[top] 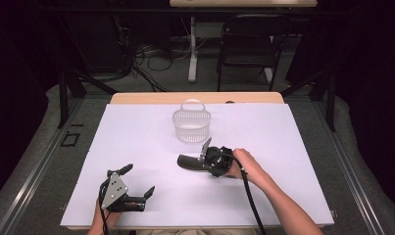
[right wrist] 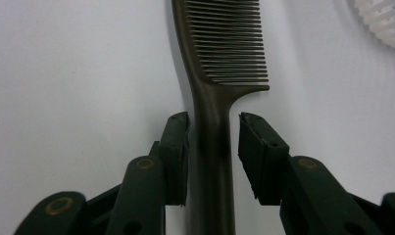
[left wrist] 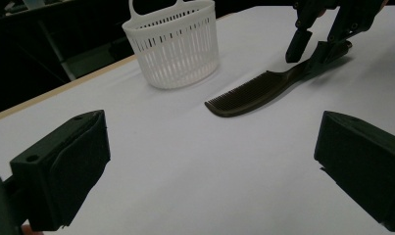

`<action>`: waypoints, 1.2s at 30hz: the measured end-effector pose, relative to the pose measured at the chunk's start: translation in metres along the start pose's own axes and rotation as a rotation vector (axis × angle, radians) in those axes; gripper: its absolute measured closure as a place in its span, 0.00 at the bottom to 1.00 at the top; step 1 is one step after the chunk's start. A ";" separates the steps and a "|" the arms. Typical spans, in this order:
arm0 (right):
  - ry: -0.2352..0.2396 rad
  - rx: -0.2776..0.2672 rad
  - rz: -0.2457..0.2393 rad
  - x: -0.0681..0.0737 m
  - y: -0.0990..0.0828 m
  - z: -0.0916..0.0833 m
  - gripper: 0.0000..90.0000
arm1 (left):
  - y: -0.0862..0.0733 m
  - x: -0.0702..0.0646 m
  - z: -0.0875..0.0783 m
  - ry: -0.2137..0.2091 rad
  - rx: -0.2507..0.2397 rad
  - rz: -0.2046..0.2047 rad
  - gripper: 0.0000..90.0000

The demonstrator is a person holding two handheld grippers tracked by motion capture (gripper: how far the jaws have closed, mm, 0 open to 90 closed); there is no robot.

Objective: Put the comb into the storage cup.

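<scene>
Your right gripper (right wrist: 213,147) straddles the handle of the dark comb (right wrist: 219,73), which lies flat on the white table (top: 136,147) just in front of the white basket (top: 191,126). In the right gripper view one pad sits right against the handle, but a thin strip of table still shows between the handle and the other pad, so the jaws are not yet clamped: count them as released around the comb, not gripping it. To do this step well, keep the handle centred between the pads, stay just behind the teeth where the handle is thickest, and hold the jaws low against the table so they do not ride over the thin plastic as they close. Squeeze evenly, since a lopsided pinch would likely swivel the comb flat on the smooth surface. Your left gripper (left wrist: 209,166) rests near the front edge of the table, well apart from the comb, with its jaws spread wide and nothing between them. The basket stands upright with its handle up, and from the high view it appears to hold nothing.
</scene>
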State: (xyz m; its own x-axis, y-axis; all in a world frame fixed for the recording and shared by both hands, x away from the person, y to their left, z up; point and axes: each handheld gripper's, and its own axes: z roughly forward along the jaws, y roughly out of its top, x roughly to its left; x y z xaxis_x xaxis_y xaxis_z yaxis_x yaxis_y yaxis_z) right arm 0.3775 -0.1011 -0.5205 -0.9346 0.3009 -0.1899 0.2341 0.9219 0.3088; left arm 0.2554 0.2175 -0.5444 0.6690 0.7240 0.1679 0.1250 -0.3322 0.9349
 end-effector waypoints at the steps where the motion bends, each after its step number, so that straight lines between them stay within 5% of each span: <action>1: 0.004 0.003 0.002 0.000 0.001 0.001 0.72 | 0.000 0.000 0.000 0.000 0.000 -0.001 0.00; 19: 0.018 0.072 0.003 -0.002 0.009 0.013 0.79 | 0.000 0.000 0.001 -0.004 0.002 0.001 0.00; 36: 0.021 0.005 0.020 -0.003 0.003 0.005 0.80 | 0.000 0.001 0.000 -0.002 0.001 0.002 0.00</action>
State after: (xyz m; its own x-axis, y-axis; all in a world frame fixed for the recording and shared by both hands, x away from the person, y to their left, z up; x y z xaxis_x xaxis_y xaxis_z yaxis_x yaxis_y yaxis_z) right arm 0.3827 -0.0976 -0.5234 -0.9350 0.3143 -0.1642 0.2541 0.9169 0.3078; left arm 0.2557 0.2183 -0.5446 0.6710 0.7220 0.1690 0.1241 -0.3341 0.9343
